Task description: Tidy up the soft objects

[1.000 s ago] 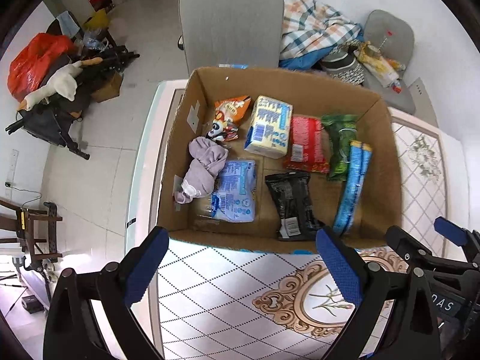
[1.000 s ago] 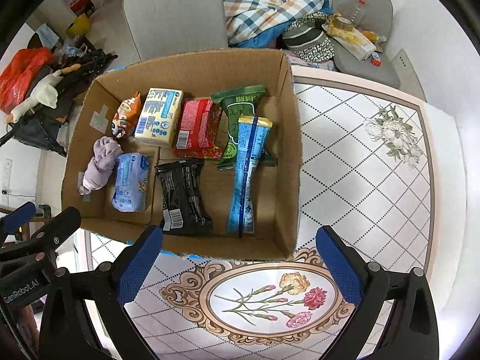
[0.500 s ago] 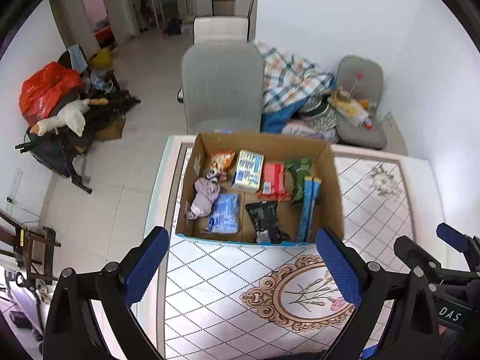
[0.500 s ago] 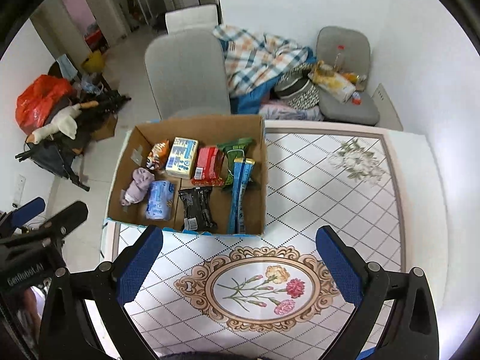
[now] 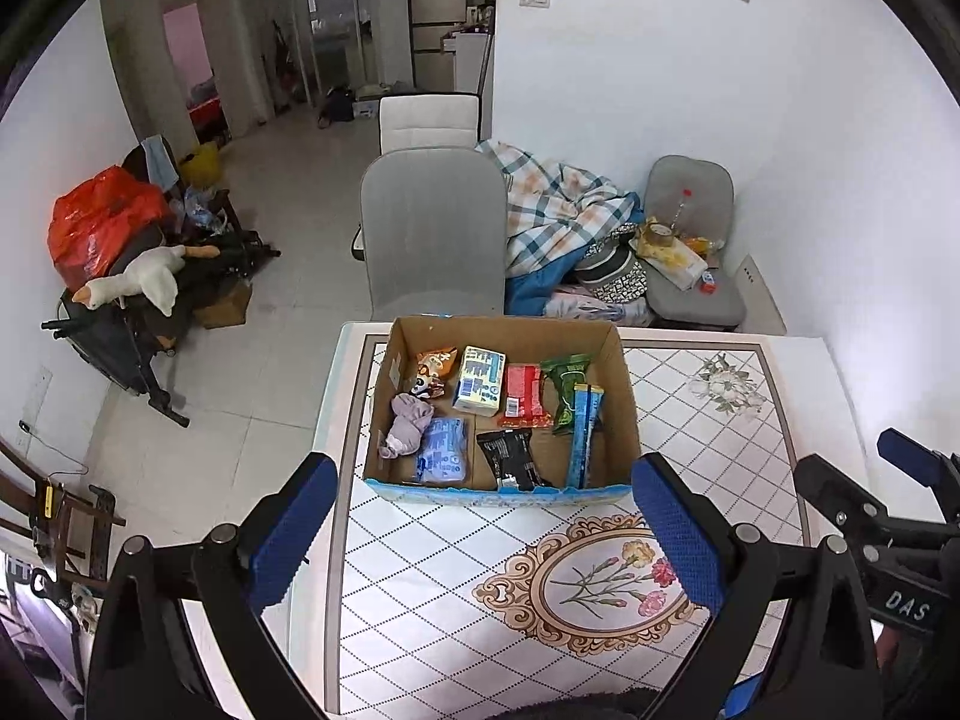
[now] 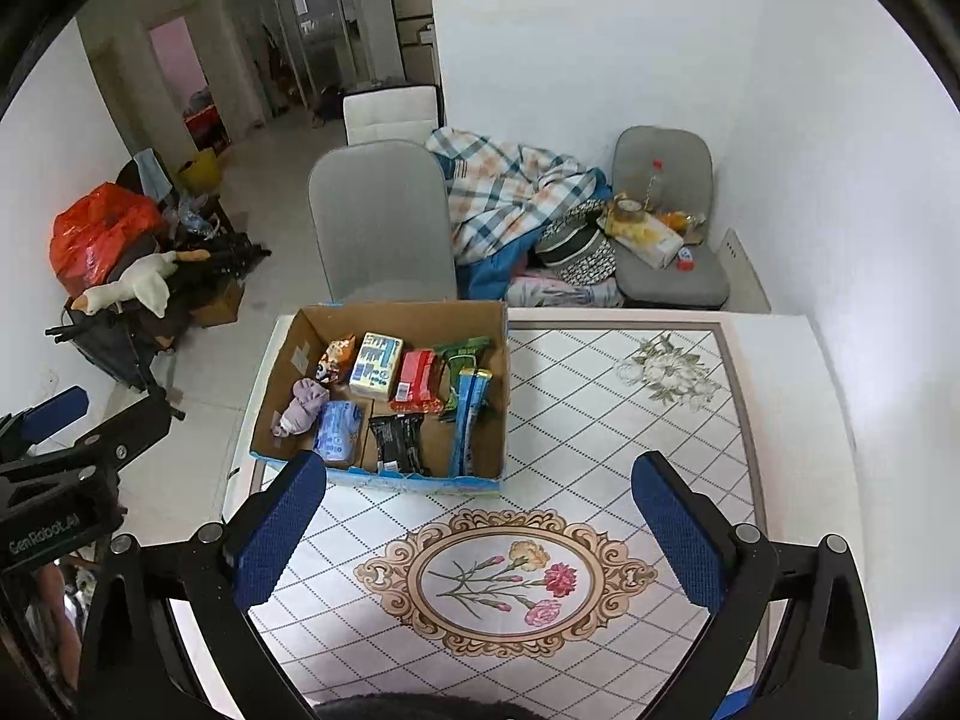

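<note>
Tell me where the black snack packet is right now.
In both wrist views, the black snack packet lies inside the cardboard box against its near wall, between the blue tissue pack and the long blue packet.

Black tool (image 5: 486, 531), blue textured pads (image 5: 678, 531)

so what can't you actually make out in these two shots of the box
- Print on the packets in the cardboard box: too small in both views.
- Black packet: its near end is hidden behind the box's front wall in both views.
- Lilac cloth bundle: too small to tell what garment it is.
- Near edge of the table: hidden behind the open left gripper and open right gripper.
</note>
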Demonstrator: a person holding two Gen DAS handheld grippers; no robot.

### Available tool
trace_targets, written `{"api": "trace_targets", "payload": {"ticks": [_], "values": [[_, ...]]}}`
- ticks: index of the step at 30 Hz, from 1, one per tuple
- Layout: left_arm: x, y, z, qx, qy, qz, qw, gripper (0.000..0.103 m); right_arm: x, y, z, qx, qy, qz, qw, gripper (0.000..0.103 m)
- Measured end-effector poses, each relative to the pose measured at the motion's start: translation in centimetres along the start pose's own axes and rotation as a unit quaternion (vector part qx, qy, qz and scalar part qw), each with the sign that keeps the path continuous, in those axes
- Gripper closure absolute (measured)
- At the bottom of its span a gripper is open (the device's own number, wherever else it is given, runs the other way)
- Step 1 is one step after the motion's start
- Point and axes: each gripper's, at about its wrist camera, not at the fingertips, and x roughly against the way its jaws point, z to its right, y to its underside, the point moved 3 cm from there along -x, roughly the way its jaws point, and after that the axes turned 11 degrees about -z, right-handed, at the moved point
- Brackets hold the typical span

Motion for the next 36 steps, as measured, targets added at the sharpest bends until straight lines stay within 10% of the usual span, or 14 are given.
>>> {"api": "trace_targets", "payload": {"ticks": [36], "values": [[-0.4, 1.9, -0.2, 0.014, -0.001, -0.011, 0.9998, 0.002, 1.6, 0.9, 0.8, -0.004, 0.013, 0.013, 1.0, 0.0]]}}
